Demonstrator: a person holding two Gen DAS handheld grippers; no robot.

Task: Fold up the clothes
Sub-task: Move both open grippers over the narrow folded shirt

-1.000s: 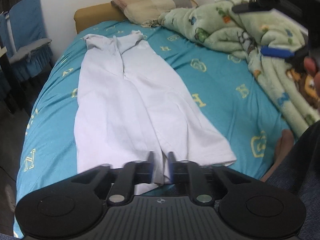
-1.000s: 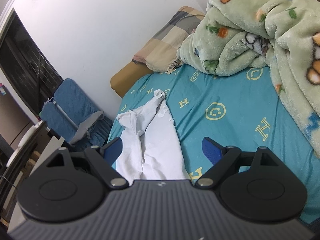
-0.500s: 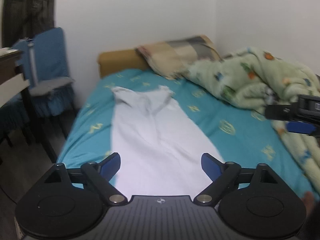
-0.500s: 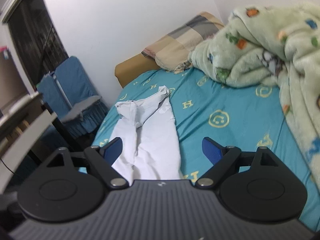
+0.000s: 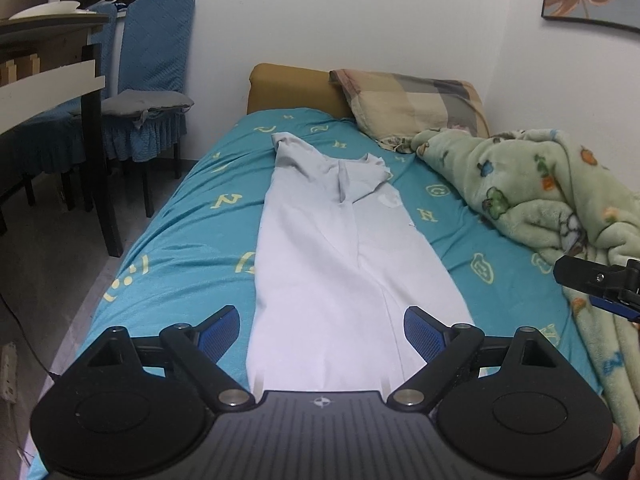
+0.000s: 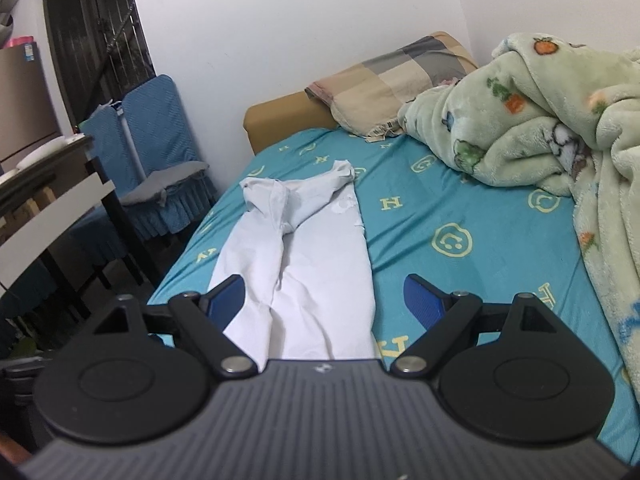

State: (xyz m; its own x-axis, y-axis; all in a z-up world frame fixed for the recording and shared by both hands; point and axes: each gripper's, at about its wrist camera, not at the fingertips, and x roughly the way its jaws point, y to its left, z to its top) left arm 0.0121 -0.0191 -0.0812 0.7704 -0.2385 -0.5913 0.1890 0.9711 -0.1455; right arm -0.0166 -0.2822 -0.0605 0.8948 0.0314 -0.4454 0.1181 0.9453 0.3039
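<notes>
I let go of the shirt [image 5: 340,248]: left gripper [image 5: 322,326] went from pinched on its hem to wide; right gripper [image 6: 324,294] stayed wide, empty; shirt lay long, side-folded.

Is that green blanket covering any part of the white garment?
No, the green blanket is bunched on the far right side of the bed, with bare blue sheet between it and the white garment.

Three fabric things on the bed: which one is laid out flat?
The white garment, spread lengthwise on the teal sheet. The green blanket is bunched in a heap beside it; the checked pillow leans on the headboard.
</notes>
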